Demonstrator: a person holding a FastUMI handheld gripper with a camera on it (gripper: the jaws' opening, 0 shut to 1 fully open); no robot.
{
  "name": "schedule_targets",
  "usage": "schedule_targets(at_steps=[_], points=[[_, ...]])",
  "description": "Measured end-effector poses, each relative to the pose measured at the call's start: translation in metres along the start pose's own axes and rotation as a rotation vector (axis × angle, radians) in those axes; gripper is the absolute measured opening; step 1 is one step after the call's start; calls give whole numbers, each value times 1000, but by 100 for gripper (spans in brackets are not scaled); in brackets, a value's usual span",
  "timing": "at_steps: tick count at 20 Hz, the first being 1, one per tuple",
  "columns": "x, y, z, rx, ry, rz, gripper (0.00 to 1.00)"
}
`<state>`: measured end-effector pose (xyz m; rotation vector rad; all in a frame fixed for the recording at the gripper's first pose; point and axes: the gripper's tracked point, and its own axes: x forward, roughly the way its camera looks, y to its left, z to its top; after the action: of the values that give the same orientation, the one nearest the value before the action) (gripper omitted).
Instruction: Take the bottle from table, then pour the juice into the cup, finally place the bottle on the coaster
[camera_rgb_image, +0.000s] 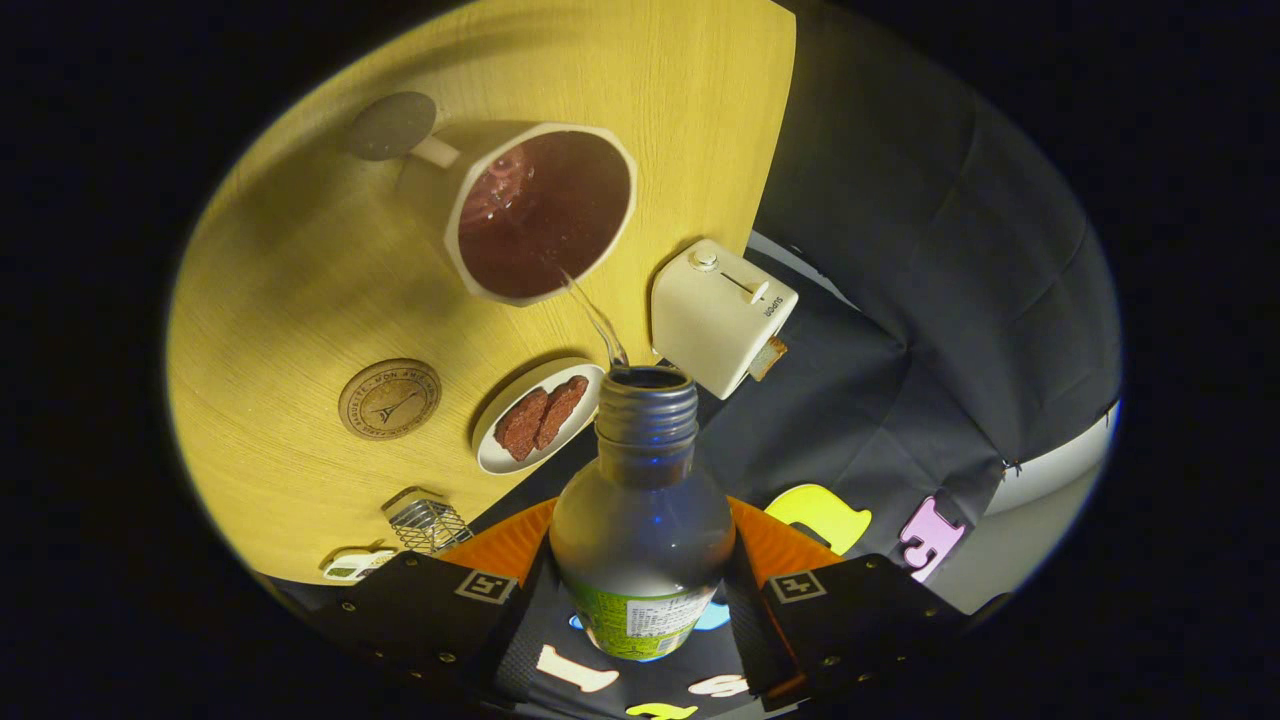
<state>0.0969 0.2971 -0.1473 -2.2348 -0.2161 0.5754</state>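
My gripper (640, 560) is shut on a clear plastic bottle (642, 500) with a green label, both fingers pressing its sides. The whole view is tilted. A thin stream of liquid (592, 312) runs from the bottle's open threaded mouth into a white cup (540, 212) just beyond it. The cup holds dark reddish juice with bubbles at one side. A round cork coaster (389, 399) lies on the yellow wooden table (300, 260), apart from the cup and off to the side of the bottle.
A white plate (533, 415) with two reddish-brown slices sits between the coaster and the bottle mouth. A small white toaster (722, 316) stands at the table's edge. A small wire rack (428, 522) and a dark round disc (392, 126) behind the cup also sit on the table.
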Motion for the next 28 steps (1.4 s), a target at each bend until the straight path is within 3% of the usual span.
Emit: schedule_targets(at_steps=[28], points=[[4, 3, 15, -19, 9, 56, 77]])
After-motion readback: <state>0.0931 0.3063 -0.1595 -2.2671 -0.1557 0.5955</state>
